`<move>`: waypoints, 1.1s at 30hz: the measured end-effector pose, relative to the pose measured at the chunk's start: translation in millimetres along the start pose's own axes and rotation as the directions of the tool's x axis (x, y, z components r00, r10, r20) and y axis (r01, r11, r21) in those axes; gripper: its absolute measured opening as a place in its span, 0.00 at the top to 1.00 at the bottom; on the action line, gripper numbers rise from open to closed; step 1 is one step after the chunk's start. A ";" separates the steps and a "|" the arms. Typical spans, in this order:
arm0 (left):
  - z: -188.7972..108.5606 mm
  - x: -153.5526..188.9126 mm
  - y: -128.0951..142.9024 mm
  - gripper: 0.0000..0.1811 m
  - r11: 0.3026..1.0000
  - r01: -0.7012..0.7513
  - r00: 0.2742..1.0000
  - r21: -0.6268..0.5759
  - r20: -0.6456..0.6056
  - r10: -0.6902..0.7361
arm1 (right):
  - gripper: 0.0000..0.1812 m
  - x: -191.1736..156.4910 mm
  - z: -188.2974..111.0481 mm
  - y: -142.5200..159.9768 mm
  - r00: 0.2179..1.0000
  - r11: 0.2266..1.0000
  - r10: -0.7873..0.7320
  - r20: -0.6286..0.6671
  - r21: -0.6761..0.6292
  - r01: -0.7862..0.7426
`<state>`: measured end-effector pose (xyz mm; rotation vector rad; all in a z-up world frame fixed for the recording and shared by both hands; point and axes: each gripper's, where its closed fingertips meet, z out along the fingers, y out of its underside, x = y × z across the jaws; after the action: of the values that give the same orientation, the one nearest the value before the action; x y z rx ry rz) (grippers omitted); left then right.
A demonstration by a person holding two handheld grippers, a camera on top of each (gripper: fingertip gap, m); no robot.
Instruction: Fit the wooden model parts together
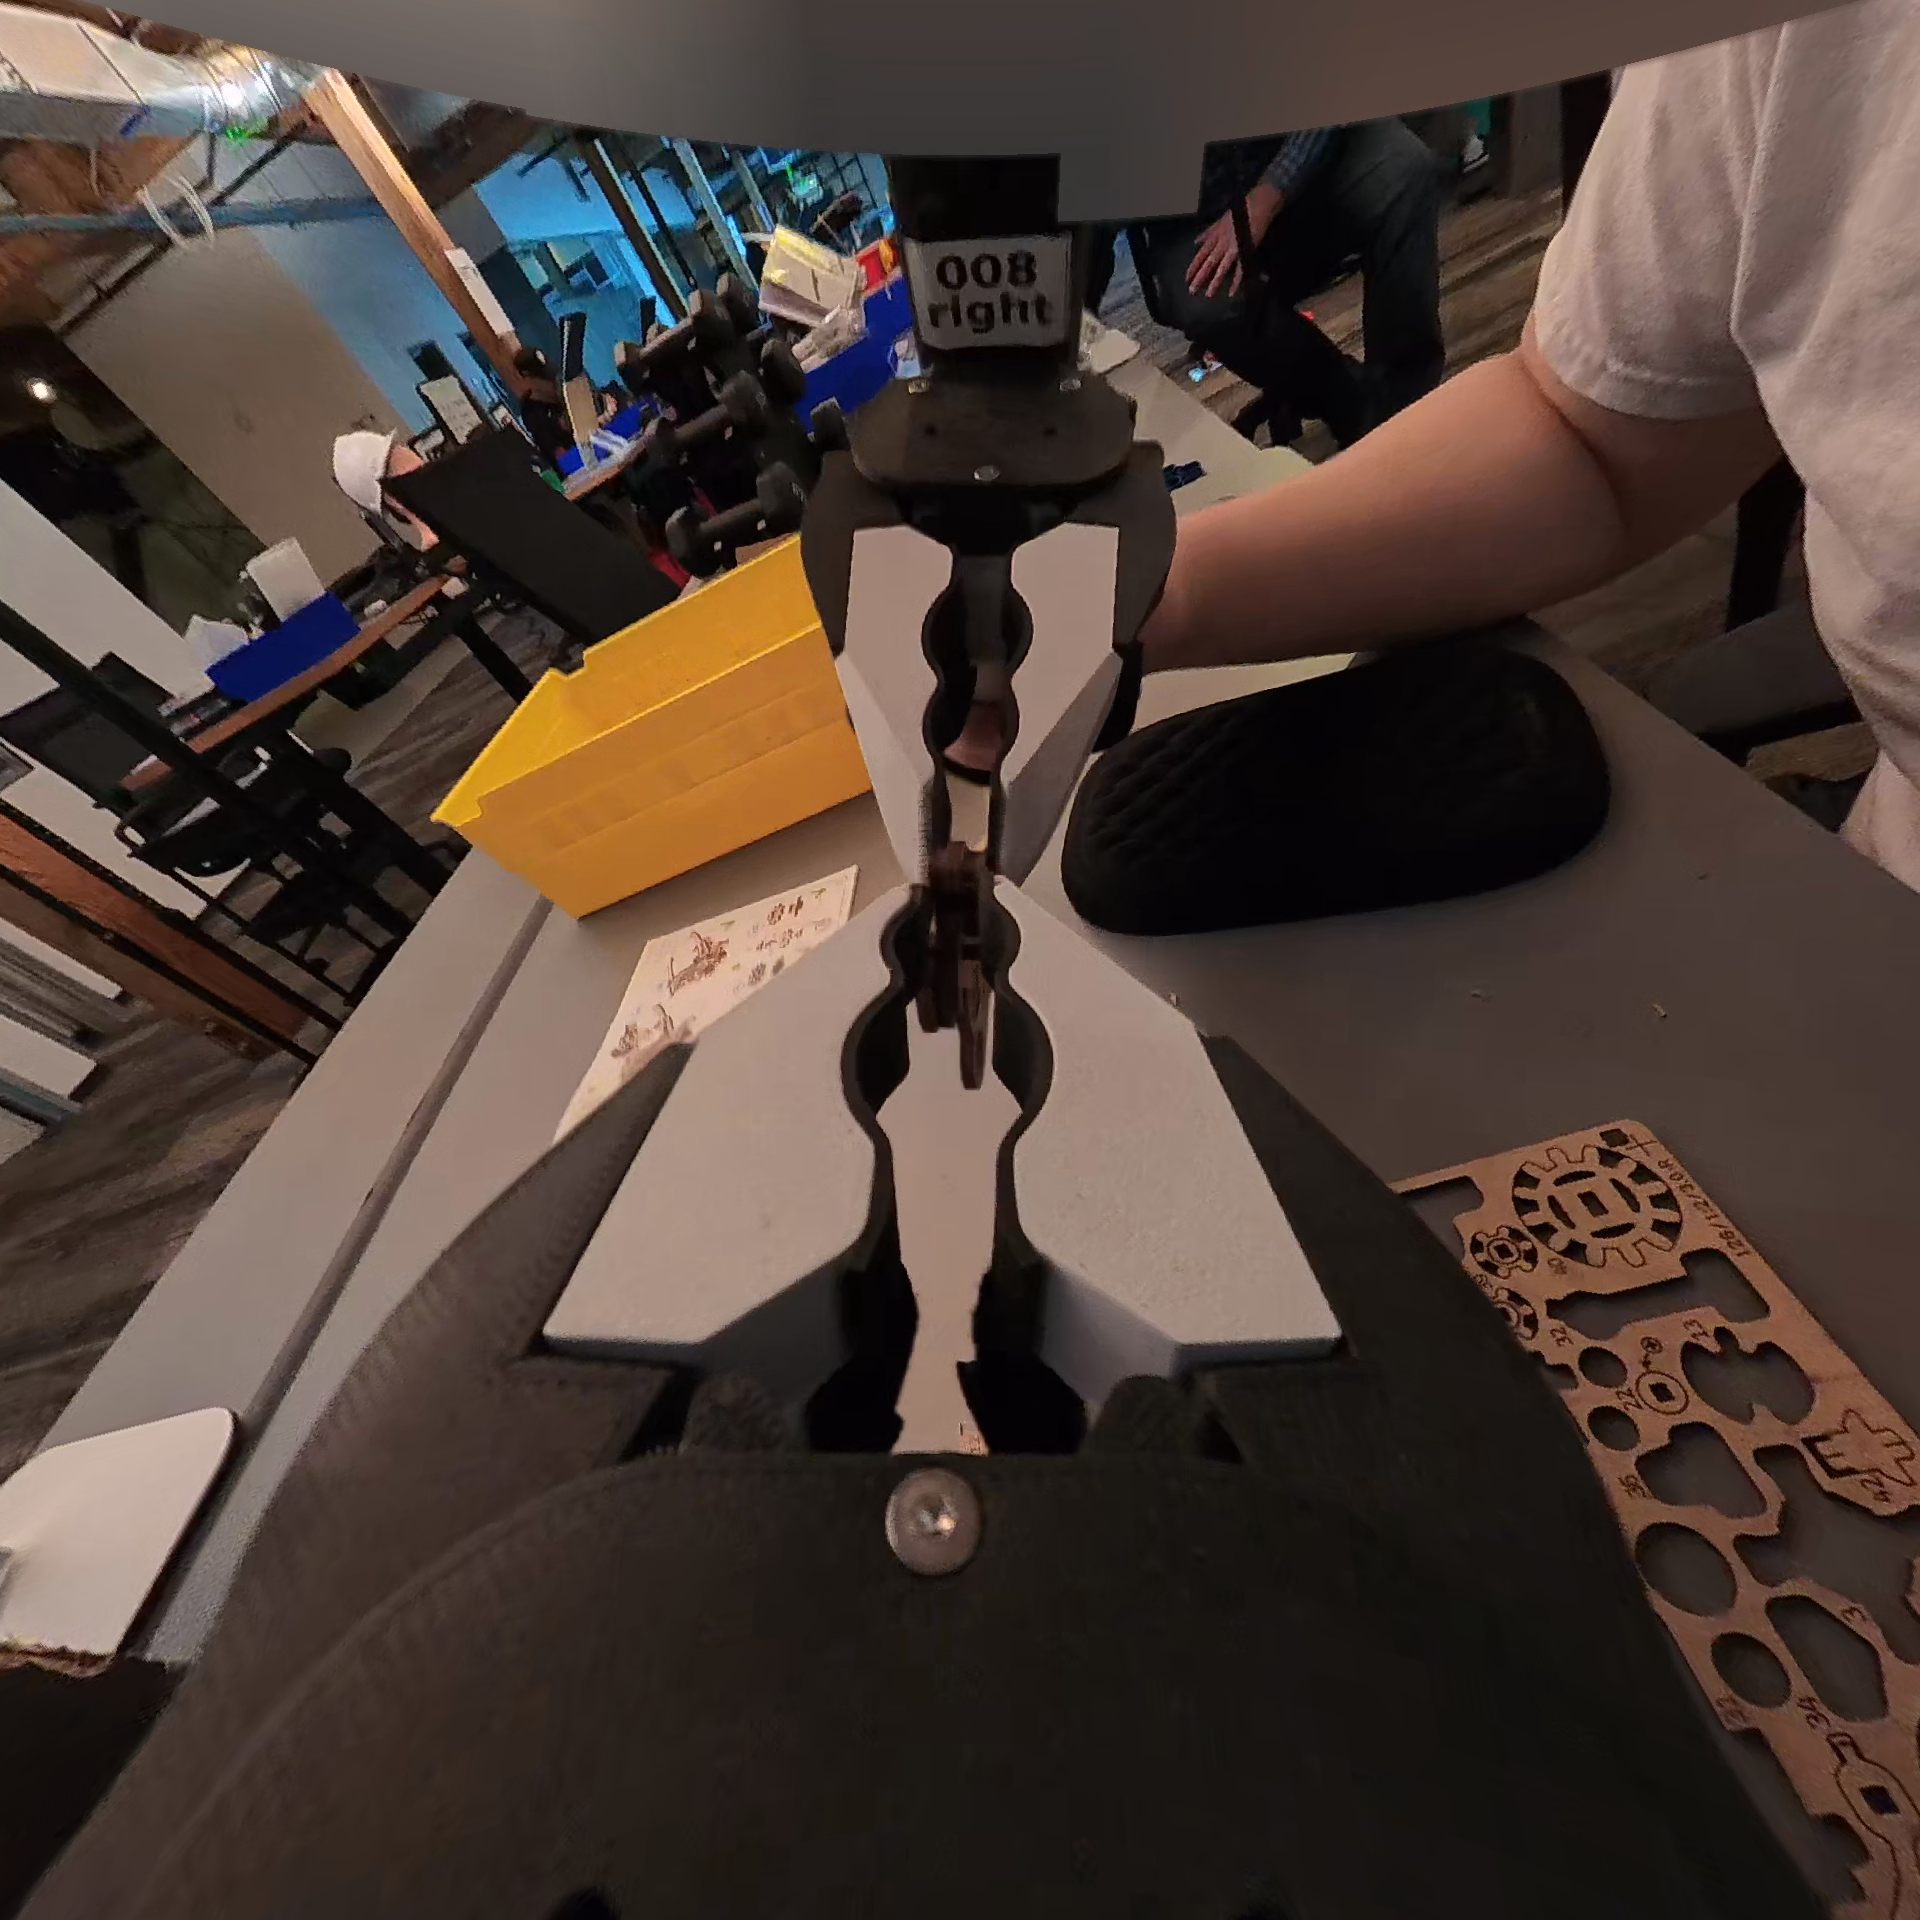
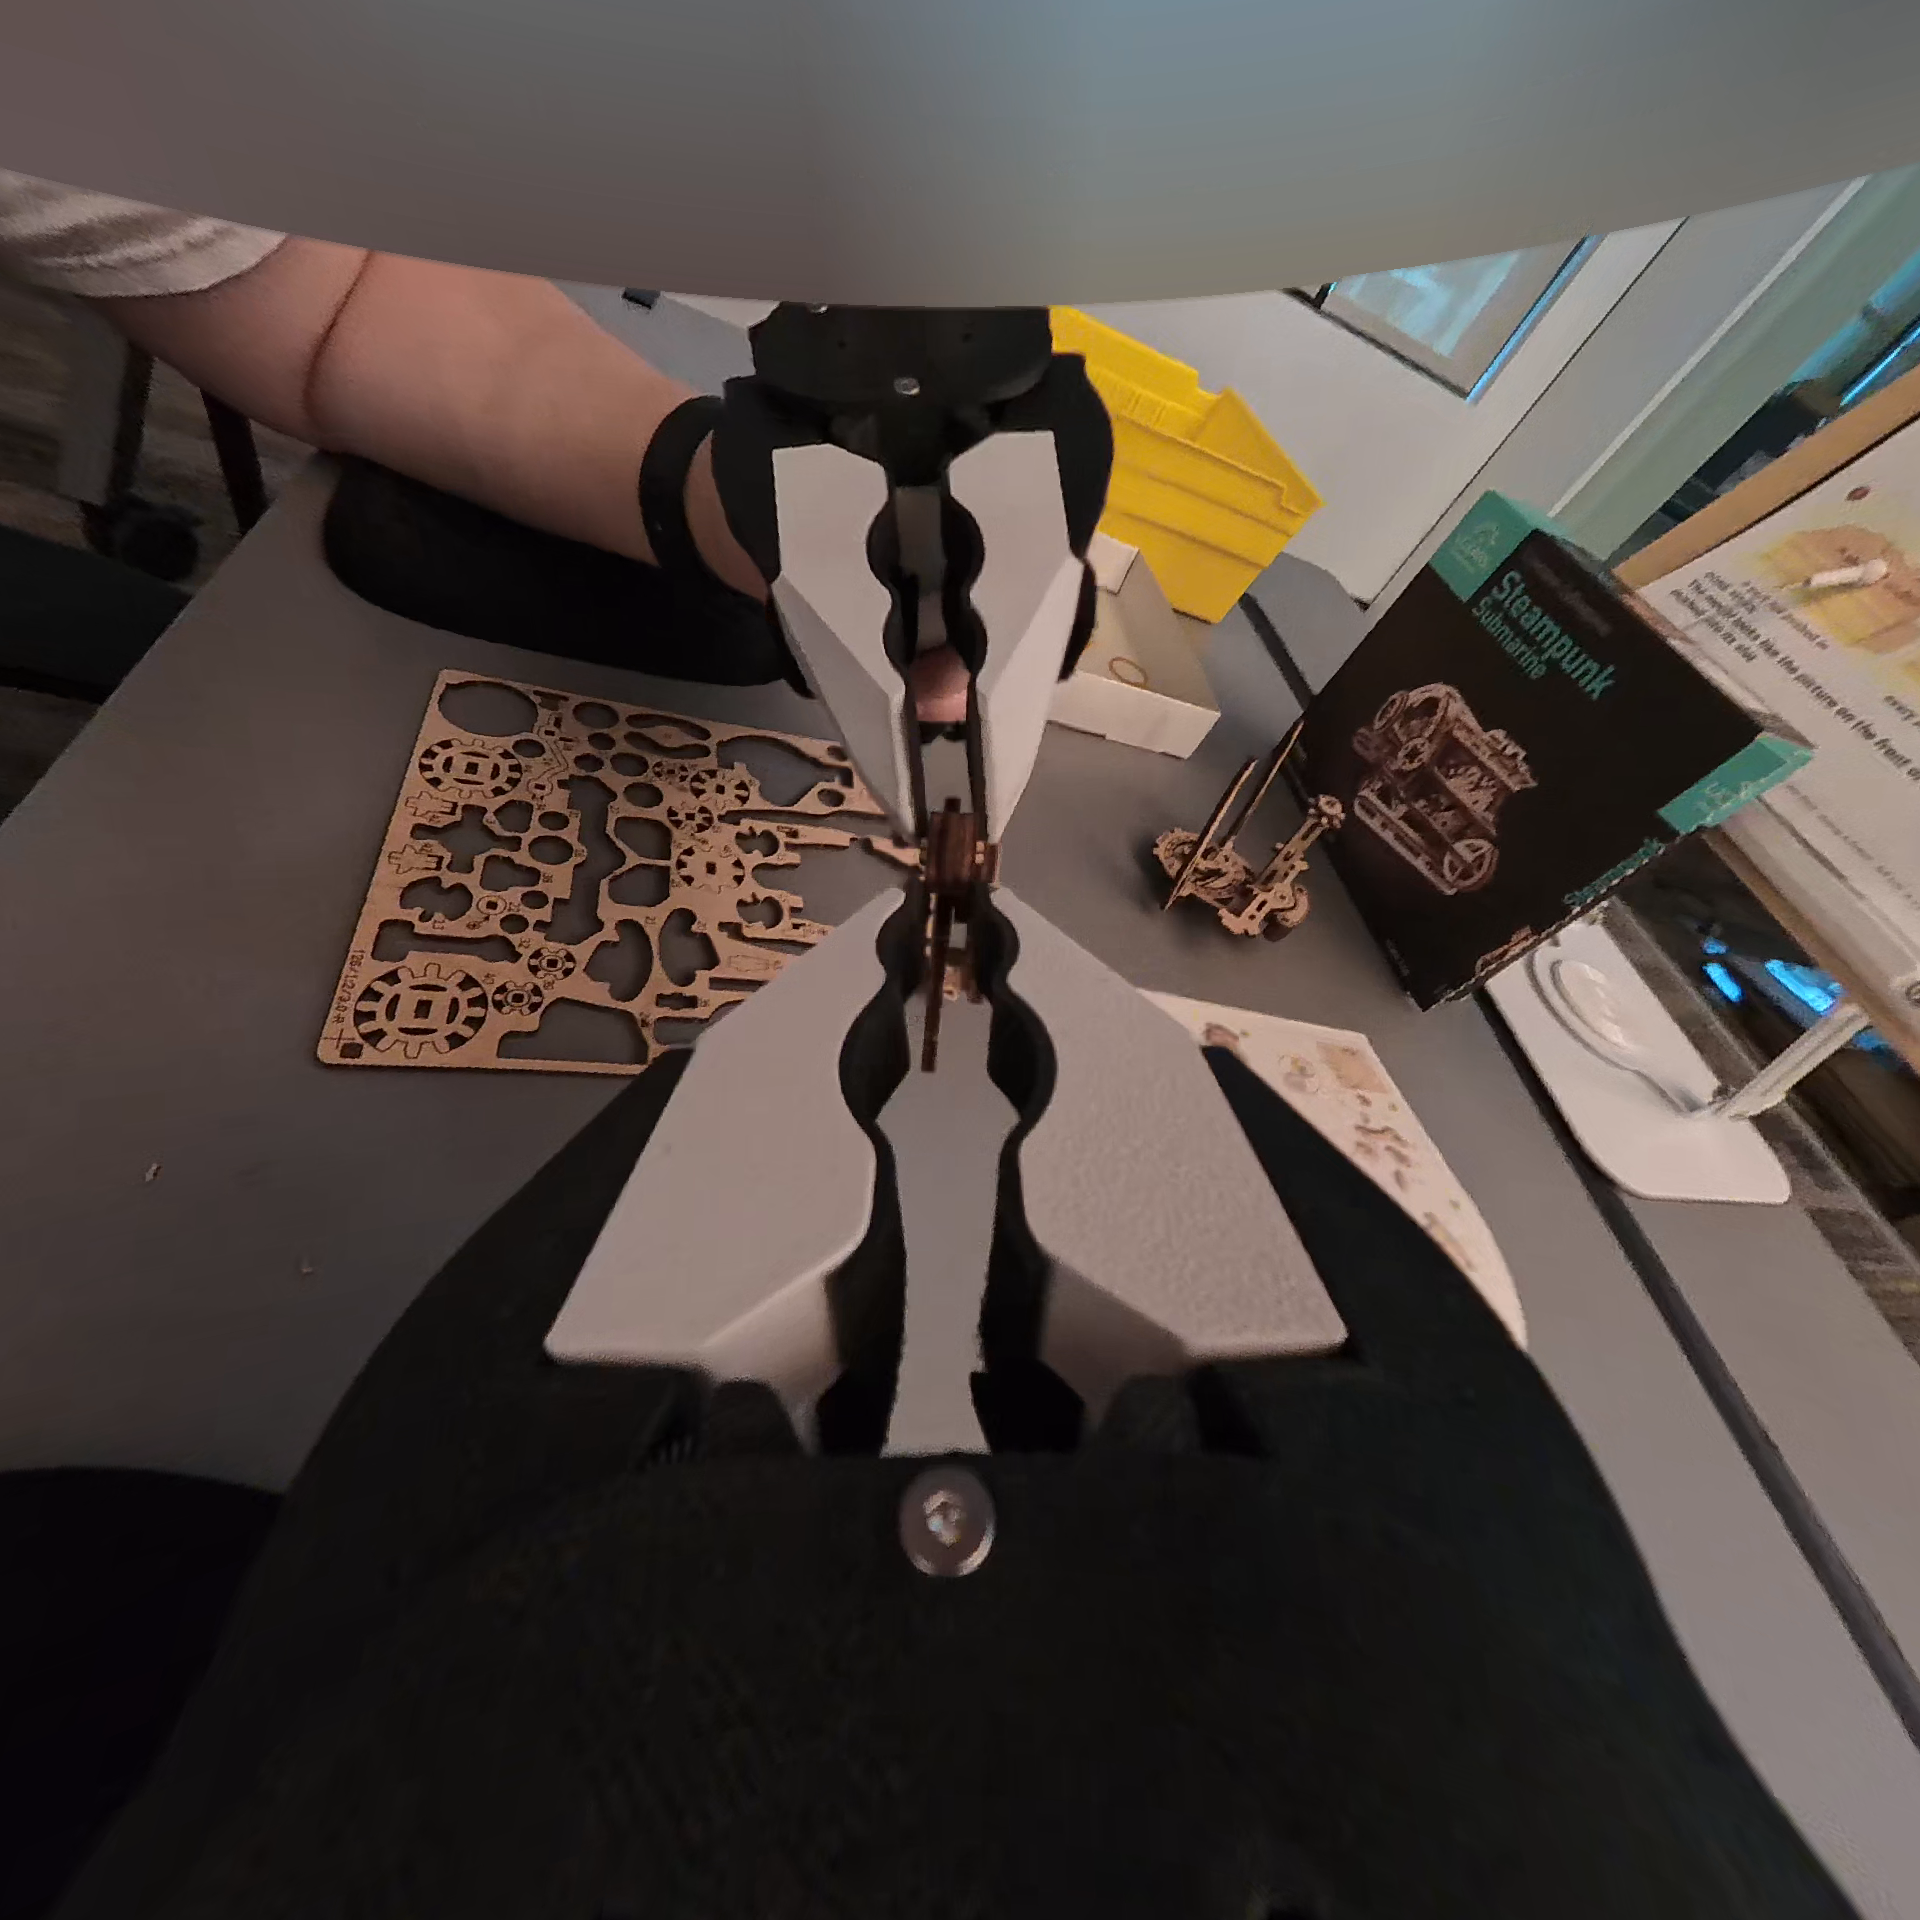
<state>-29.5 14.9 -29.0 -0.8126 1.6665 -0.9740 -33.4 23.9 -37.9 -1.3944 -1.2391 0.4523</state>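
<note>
While both grippers met tip to tip at the centre of each frame, a small stack of wooden model parts (image 1: pixel 951 961) sat pinched between them above the grey table (image 1: pixel 1455 1018). From the left wrist view, the left gripper (image 1: pixel 948 914) rose from the bottom of the frame with its white fingers nearly closed around the dark wooden discs, and the right gripper (image 1: pixel 961 857) came down from the top centre, its tips narrowed onto the same cluster. Just which piece each one clamped was hard to tell, as the parts overlapped edge-on. From the right wrist view, the right gripper (image 2: pixel 951 904) held the parts (image 2: pixel 951 883) at frame centre against the left gripper (image 2: pixel 951 821) opposite. A punched-out wooden sheet (image 2: pixel 540 883) lay flat at middle left of that frame, and a half-built wooden model (image 2: pixel 1236 873) stood at middle right, beside a dark product box (image 2: pixel 1527 769). A yellow bin (image 1: pixel 665 748) sat at the left centre of the left wrist view, with a printed instruction sheet (image 1: pixel 717 966) just below it and a black padded rest (image 1: pixel 1340 790) to the right.
</note>
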 end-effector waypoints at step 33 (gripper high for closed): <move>2.4 10.5 21.1 0.93 0.994 -0.001 0.998 -0.114 -0.060 -0.006 | 0.97 -7.4 6.5 17.1 0.998 0.991 -0.055 0.034 -0.118 0.059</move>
<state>-31.4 14.8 -52.6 -0.8678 1.7864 -0.9197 -34.6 24.4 -57.6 -1.4528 -1.3455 0.3663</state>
